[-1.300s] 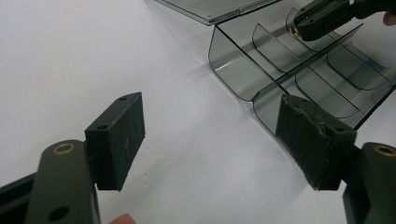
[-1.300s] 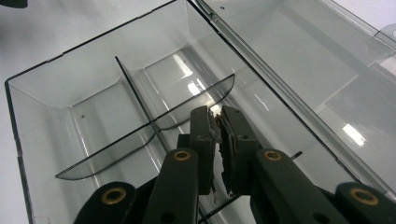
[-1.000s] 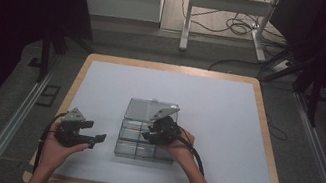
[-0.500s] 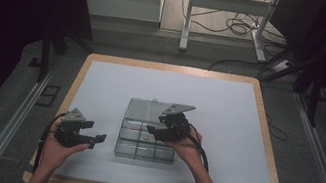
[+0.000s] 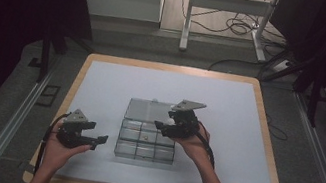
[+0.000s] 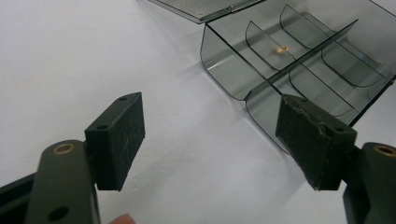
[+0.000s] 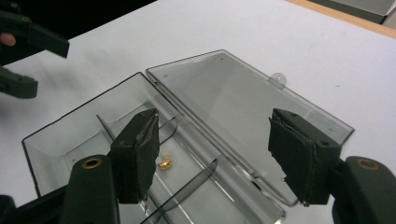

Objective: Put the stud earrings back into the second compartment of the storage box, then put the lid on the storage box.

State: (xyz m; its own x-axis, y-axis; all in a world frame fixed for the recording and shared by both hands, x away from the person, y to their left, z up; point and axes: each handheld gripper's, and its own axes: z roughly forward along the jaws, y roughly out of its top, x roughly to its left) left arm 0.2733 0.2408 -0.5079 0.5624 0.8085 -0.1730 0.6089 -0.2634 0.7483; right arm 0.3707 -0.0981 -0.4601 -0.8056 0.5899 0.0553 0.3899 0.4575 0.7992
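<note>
From the high view, the clear compartment box [image 5: 146,142] sits mid-surface [image 5: 101,85], lid flat open, right claw [image 5: 164,125] above it, jaws just widening with nothing between. Left claw [image 6: 210,135] gapes empty beside the box [image 6: 299,60]. Right gripper view shows a tiny gold bit [image 7: 164,163], maybe a bead, in a middle compartment.

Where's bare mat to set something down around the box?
Free: the wide white mat behind and left of the clear box, and the strip between its open lid and the right edge. Crowded: the front, where the left gripper and right gripper flank the box.
</note>
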